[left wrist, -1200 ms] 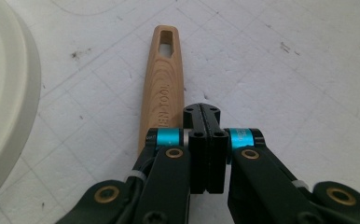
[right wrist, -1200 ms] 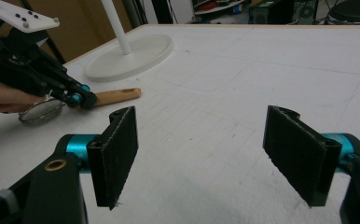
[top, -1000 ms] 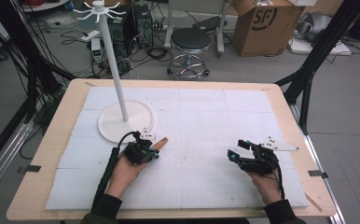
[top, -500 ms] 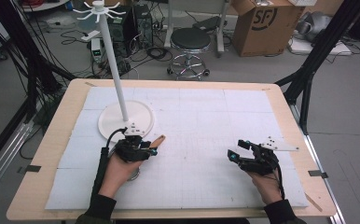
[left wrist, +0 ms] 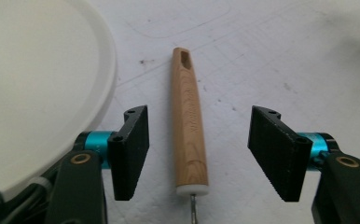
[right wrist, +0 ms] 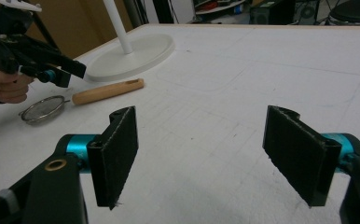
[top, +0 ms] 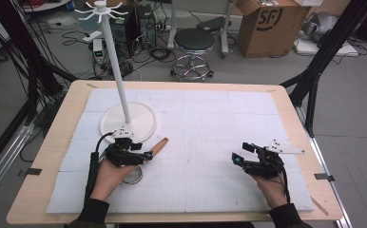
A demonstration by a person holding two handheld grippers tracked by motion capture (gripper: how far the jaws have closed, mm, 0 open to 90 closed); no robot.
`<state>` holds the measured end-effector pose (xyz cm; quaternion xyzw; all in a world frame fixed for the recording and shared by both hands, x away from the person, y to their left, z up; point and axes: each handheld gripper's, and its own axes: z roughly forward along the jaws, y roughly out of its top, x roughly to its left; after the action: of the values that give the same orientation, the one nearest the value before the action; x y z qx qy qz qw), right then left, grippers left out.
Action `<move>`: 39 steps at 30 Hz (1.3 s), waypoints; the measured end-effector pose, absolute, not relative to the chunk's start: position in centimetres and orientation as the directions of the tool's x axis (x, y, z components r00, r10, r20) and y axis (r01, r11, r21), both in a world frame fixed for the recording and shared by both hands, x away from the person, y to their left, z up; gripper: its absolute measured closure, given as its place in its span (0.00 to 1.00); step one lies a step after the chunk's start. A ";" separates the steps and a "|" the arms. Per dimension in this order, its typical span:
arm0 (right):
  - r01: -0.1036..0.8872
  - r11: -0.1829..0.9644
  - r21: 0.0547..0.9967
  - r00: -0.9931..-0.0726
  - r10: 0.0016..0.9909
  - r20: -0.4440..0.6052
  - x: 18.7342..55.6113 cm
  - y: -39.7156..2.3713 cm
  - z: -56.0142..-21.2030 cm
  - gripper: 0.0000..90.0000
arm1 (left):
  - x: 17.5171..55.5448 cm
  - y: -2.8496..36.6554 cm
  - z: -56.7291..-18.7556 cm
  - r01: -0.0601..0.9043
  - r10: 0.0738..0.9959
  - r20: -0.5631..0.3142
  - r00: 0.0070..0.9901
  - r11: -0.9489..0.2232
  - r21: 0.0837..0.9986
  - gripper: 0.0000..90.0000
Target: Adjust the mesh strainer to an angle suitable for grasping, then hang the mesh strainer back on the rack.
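High view is showing the left claw (top: 143, 156) hovering just in front of the white stand base (top: 128, 121), on the person's side of it. The left claw's jaws are standing apart and have just been opening, with the wooden handle (top: 159, 147) of a small strainer (top: 133, 175) lying between them untouched. The handle is pointing away from the person and to the right of the stand base, just beside its rim, while the mesh bowl of the strainer is sitting under the left hand (top: 110, 175), nearer the person than the base. In the left gripper view the handle (left wrist: 188, 125) is lying flat on the white surface (left wrist: 280, 56), running straight up between the two black pads, with clear gaps on both sides and the stand base (left wrist: 38, 84) curving just left of it. Farther right, well apart from the stand base, the right claw (top: 241, 154) is resting low over the surface with its jaws standing wide apart and gripping nothing. The right gripper view is showing the strainer (right wrist: 43, 110) and handle (right wrist: 107, 91) lying in front of the stand base (right wrist: 136, 52).
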<state>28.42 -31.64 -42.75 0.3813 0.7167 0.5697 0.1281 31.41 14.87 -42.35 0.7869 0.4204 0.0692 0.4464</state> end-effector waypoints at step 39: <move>0.375 0.066 0.925 -0.687 0.689 0.229 27.6 -31.6 -42.4 0.17 | 31.1 11.5 -43.7 0.621 0.771 -0.013 0.636 -0.502 0.602 0.58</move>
<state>27.64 -31.63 -42.37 0.3708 0.7171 0.5740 0.1370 31.08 11.47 -43.69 0.8569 0.4062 0.1296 0.2898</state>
